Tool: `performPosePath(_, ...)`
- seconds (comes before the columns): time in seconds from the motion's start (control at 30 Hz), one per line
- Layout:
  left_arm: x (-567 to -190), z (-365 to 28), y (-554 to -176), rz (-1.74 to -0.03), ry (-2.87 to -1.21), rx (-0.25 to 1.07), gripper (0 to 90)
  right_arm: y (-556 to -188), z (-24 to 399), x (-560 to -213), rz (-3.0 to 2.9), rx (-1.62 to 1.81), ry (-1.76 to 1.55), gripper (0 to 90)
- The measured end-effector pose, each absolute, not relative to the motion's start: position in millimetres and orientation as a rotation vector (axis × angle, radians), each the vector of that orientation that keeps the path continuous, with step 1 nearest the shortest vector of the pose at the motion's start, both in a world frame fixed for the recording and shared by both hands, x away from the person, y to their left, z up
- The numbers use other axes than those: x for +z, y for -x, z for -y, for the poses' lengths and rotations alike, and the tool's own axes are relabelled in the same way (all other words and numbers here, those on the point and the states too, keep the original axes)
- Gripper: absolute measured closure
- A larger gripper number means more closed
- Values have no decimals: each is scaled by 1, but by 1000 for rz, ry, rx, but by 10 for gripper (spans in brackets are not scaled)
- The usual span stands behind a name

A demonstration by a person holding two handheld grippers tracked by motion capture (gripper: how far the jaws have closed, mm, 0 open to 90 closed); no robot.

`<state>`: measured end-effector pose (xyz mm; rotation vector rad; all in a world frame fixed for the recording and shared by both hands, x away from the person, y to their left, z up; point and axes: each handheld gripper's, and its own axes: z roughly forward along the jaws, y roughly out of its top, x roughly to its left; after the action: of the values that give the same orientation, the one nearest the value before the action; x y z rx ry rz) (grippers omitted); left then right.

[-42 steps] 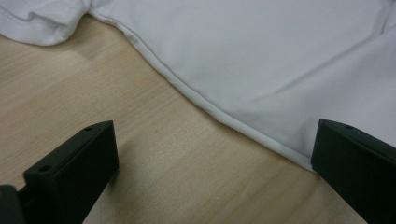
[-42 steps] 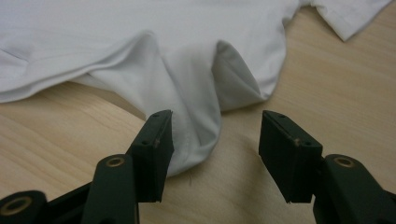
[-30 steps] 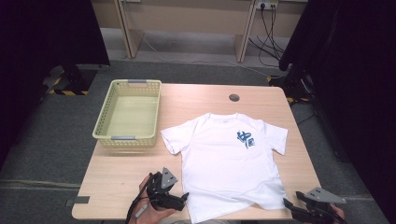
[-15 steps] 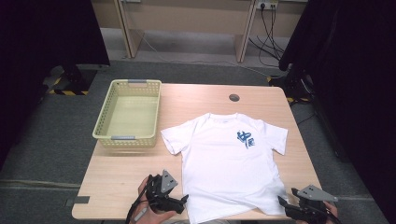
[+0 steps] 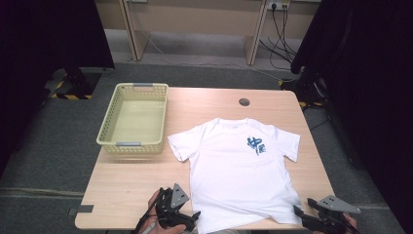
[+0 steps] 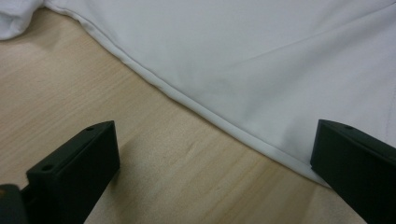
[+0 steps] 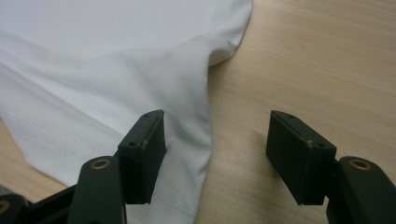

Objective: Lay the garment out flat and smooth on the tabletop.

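Count on the table: one shirt, one basket, two grippers

One white T-shirt lies between the two grippers' fingers, with one blue print well beyond them. One yellow basket stands far ahead of the left gripper; the right gripper makes two.

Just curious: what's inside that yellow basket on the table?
Nothing that I can see: the basket shows a bare pale floor. Its near wall hides a thin strip along the inner front edge.
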<state>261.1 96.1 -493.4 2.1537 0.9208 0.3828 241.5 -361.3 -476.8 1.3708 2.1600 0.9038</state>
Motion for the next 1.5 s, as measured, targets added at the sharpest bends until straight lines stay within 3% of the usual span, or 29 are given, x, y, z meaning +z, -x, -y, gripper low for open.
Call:
performPosePath(0.4, -492, -111, -263, -901, -2178, 366, 0, -228, 374, -467, -2161, 791, -1394, 362)
performPosePath(0.6, -489, -106, -270, -883, -2161, 368, 19, -240, 360, -453, -2094, 953, -1318, 351)
performPosePath(0.77, -492, -106, -286, -930, -2112, 360, 22, -267, 342, -442, -2129, 1109, -1272, 318)
performPosePath(1.2, -487, -97, -347, -1008, -2091, 341, 28, -364, 286, -449, -2285, 1041, -1239, 268)
performPosePath(1.5, -486, -94, -378, -1053, -2106, 438, 32, -412, 256, -453, -2327, 908, -1213, 266)
